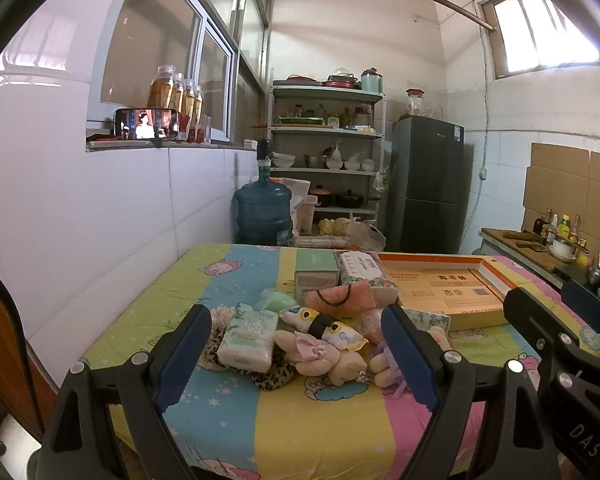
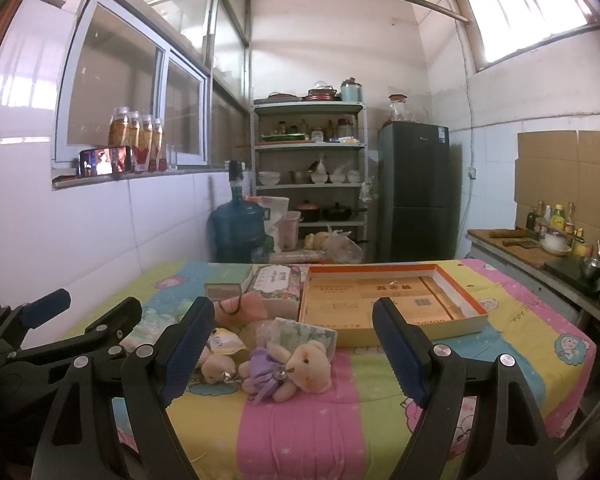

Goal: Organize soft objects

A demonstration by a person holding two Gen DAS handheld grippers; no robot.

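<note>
A pile of soft things lies mid-table on the striped cartoon cloth (image 1: 236,412). It holds a white tissue pack (image 1: 247,338), a pink-bowed plush (image 1: 320,354), a penguin-print pouch (image 1: 324,326), a pink pouch (image 1: 342,298) and leopard fabric (image 1: 272,376). A teddy bear in a purple dress (image 2: 288,370) lies in front of my right gripper (image 2: 294,344). An orange-rimmed shallow box (image 2: 392,300) sits behind it. My left gripper (image 1: 296,350) is open above the pile, holding nothing. My right gripper is open and empty, and also shows in the left wrist view (image 1: 556,312).
A green carton (image 1: 316,276) and a floral tissue box (image 1: 364,274) stand at the table's back. Behind are a blue water jug (image 1: 262,210), a shelf of dishes (image 1: 324,152) and a dark fridge (image 1: 428,184). A counter with bottles (image 2: 540,240) runs along the right.
</note>
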